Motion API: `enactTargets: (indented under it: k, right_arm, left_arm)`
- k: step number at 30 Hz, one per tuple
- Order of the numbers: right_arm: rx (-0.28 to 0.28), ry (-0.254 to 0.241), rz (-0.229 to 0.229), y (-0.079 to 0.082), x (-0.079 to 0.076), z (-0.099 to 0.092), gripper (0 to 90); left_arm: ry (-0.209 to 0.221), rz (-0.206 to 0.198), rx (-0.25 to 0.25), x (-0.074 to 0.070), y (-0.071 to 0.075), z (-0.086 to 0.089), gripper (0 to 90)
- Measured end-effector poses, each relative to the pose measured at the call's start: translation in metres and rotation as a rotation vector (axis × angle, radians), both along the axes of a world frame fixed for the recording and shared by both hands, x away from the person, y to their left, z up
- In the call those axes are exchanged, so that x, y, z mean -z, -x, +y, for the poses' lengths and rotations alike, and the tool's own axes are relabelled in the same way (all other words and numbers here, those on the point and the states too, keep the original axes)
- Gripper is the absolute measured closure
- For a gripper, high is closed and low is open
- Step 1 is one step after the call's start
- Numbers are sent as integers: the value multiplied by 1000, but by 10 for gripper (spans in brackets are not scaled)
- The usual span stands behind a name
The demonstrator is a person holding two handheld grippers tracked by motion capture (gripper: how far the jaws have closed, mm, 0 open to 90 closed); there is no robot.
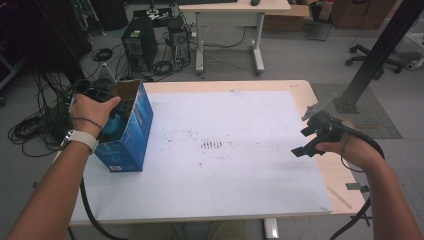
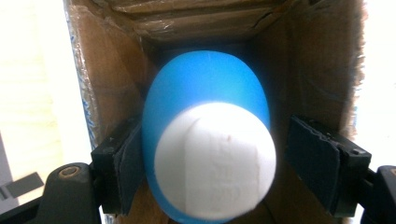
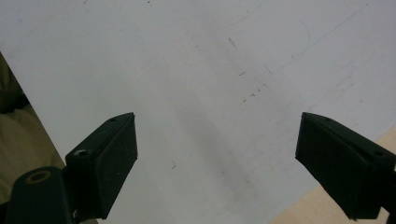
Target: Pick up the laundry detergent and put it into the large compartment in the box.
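A blue cardboard box (image 1: 129, 135) with an open top stands near the left edge of the white mat (image 1: 235, 170). Inside its brown walls (image 2: 102, 70) is a blue bottle (image 2: 205, 88) with a white cap (image 2: 215, 158), also glimpsed from above as a bottle (image 1: 116, 123). My left gripper (image 2: 215, 163) reaches down into the box, one jaw on each side of the bottle. The left pad (image 2: 126, 163) lies against it, and the right pad (image 2: 310, 163) stands a little off. My right gripper (image 1: 306, 141) hovers open over the mat's right edge, holding nothing (image 3: 217, 158).
The wooden table (image 1: 307, 92) shows bare strips at the back and right of the mat. On the floor beyond it are computer towers (image 1: 140, 42), cable coils (image 1: 30, 130), another desk (image 1: 235, 7) and a black stand leg (image 1: 375, 55).
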State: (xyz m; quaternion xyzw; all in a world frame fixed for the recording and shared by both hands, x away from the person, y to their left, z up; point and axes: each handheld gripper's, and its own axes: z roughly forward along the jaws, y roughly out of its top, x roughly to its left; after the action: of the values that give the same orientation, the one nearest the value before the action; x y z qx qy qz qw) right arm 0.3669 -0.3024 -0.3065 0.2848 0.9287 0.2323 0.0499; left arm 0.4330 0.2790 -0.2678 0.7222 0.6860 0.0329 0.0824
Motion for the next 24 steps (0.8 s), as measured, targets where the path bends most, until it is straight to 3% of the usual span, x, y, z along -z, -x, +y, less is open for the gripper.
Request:
enactTargets:
  k: [4, 24]
  right_arm:
    - [-3, 2, 0, 1, -1, 1, 128]
    - [-4, 0, -11, 6, -6, 2, 128]
  left_arm:
    - [6, 2, 1, -5, 1, 1, 163]
    - [8, -27, 8, -24, 8, 1, 122]
